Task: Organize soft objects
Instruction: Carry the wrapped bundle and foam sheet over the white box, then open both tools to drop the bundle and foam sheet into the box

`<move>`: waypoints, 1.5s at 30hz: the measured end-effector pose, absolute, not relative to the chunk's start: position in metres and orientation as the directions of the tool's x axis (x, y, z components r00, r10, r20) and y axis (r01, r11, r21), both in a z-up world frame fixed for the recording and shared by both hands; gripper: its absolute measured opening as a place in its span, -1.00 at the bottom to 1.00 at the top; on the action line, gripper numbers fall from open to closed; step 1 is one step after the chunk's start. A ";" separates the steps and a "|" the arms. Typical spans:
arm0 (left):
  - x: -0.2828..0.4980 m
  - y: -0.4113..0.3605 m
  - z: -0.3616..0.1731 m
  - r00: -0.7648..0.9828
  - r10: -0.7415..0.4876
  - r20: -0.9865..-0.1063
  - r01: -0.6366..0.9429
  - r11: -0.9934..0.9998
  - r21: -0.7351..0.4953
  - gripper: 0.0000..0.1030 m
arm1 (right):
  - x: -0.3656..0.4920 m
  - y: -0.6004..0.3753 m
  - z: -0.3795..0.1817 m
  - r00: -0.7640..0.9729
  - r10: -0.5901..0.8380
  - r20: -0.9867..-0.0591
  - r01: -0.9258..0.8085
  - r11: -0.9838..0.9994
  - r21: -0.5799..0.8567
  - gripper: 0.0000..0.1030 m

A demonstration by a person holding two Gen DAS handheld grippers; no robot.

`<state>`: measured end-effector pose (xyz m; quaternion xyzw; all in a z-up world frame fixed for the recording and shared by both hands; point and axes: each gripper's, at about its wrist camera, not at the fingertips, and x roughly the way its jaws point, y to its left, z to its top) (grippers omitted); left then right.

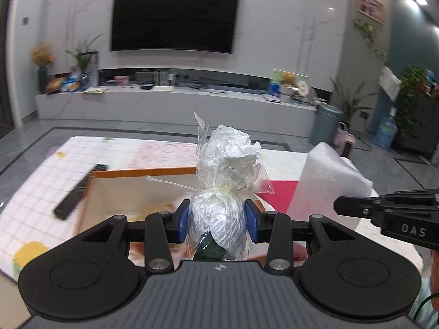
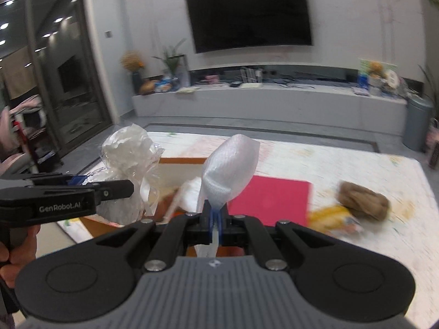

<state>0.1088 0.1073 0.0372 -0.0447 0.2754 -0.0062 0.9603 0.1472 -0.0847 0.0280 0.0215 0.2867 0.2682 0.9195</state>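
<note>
The left gripper (image 1: 217, 220) has its blue-padded jaws pinching the rounded lower half of a crinkled clear-plastic bundle stuffed with white paper and tied at the waist with pale string (image 1: 222, 192); the bundle stands upright, lifted above the table. The right gripper (image 2: 215, 220) has its jaws pressed together on the thin gathered end of a white foam-mesh sleeve (image 2: 230, 170), which balloons upward and leans a little to the right.

Both bundles hang above an open cardboard box with an orange rim (image 1: 142, 174) (its inside is blurred, so the contents are hard to make out). Just right of the box lies a flat pink sheet (image 2: 277, 200). A black remote control (image 1: 79, 189) rests against the box's left edge. Farther right on the table covered by a white grid-patterned cloth (image 1: 33, 189) sit a brown lumpy soft object (image 2: 363, 200) and, touching it, a yellow packet (image 2: 334, 218). Beyond the table, a black television (image 1: 174, 16) hangs on the pale wall.
</note>
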 end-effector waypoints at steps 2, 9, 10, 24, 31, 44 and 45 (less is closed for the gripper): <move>0.108 0.125 0.038 0.847 -0.001 -0.531 -0.054 0.995 -0.087 -0.10 | 0.151 -0.066 0.031 0.678 0.526 -0.513 -0.511 0.839 0.186 -1.00; 0.114 0.175 0.027 0.817 0.031 -0.576 -0.127 0.984 -0.128 -0.11 | 0.174 -0.009 0.023 0.614 0.556 -0.560 -0.572 0.803 0.169 -0.99; 0.115 0.177 0.024 0.811 0.026 -0.584 -0.128 0.983 -0.133 -0.10 | 0.181 -0.003 0.019 0.600 0.555 -0.577 -0.574 0.801 0.174 -0.99; 0.146 0.183 -0.017 0.716 -0.134 -0.685 -0.038 0.972 -0.230 -0.10 | 0.255 0.041 -0.060 0.337 0.457 -0.823 -0.535 0.812 0.233 -0.99; 0.168 0.179 -0.026 0.651 -0.168 -0.741 -0.017 0.972 -0.236 -0.10 | 0.270 0.057 -0.086 0.250 0.380 -0.891 -0.557 0.809 0.189 -0.94; 0.201 0.166 -0.059 0.522 -0.227 -0.822 -0.007 0.963 -0.270 -0.10 | 0.254 0.039 -0.057 0.363 0.345 -0.866 -0.610 0.790 0.060 -0.08; 0.202 0.164 -0.062 0.515 -0.222 -0.828 -0.008 0.965 -0.264 -0.10 | 0.253 0.038 -0.056 0.372 0.339 -0.864 -0.611 0.790 0.047 -0.06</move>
